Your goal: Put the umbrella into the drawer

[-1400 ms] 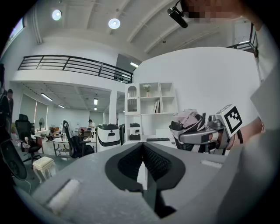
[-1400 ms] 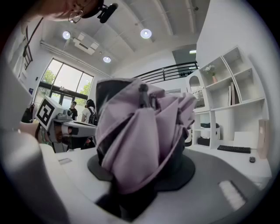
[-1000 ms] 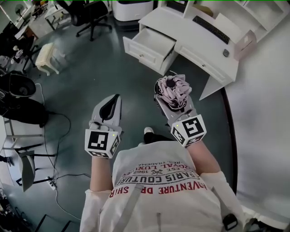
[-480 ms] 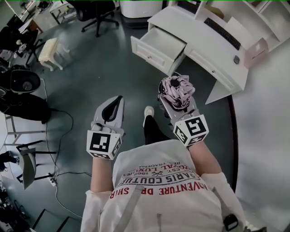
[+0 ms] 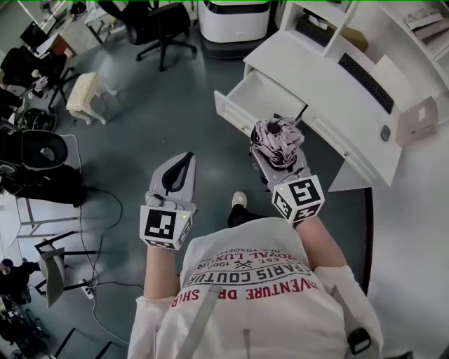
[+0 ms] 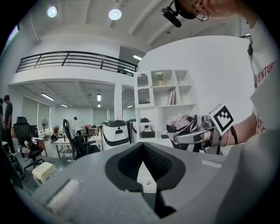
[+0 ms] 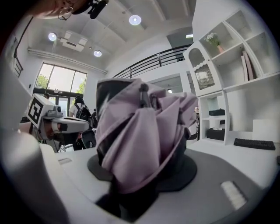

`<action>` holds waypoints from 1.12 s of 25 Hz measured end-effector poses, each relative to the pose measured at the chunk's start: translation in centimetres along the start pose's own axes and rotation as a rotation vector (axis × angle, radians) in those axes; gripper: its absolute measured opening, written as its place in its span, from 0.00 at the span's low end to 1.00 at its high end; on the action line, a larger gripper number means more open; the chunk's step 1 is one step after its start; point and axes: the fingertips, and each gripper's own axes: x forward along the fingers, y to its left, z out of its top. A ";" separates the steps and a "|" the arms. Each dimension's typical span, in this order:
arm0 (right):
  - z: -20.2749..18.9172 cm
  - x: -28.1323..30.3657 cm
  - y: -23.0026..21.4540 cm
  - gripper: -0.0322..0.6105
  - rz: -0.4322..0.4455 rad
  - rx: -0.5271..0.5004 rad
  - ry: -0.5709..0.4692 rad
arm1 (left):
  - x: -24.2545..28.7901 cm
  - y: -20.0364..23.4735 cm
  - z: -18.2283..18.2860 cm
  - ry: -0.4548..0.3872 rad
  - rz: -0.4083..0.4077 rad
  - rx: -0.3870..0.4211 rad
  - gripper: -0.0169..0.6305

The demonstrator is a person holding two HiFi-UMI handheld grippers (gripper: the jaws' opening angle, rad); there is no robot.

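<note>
A folded mauve-and-black umbrella (image 5: 278, 139) stands upright between the jaws of my right gripper (image 5: 276, 150), which is shut on it. In the right gripper view the umbrella (image 7: 141, 131) fills the middle and hides the jaw tips. The white desk's drawer (image 5: 261, 103) is pulled open, just beyond the umbrella, and its inside looks bare. My left gripper (image 5: 184, 163) hangs over the floor to the left, jaws closed tip to tip with nothing in them. The left gripper view shows those closed jaws (image 6: 142, 145) and, past them, the umbrella (image 6: 183, 124).
A white desk (image 5: 330, 84) with a keyboard (image 5: 370, 81) and shelves stands ahead right. An office chair (image 5: 158, 24), a white machine (image 5: 235, 17), a small stool (image 5: 85, 95) and cables (image 5: 84, 210) are on the grey floor. My foot (image 5: 238, 201) shows below.
Both grippers moved forward toward the desk together. The open drawer now lies much closer to the umbrella. The grip on the umbrella is unchanged.
</note>
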 end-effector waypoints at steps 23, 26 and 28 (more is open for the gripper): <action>2.9 18.6 -18.4 0.39 -0.235 0.060 0.035 | 33.7 8.2 4.3 -0.006 -0.471 0.021 0.04; 1.9 20.1 -21.0 0.39 -0.305 0.084 0.075 | 37.8 8.3 4.5 -0.014 -0.580 0.018 0.04; 0.9 21.2 -22.3 0.39 -0.316 0.080 0.112 | 40.2 8.1 4.5 -0.017 -0.643 0.020 0.04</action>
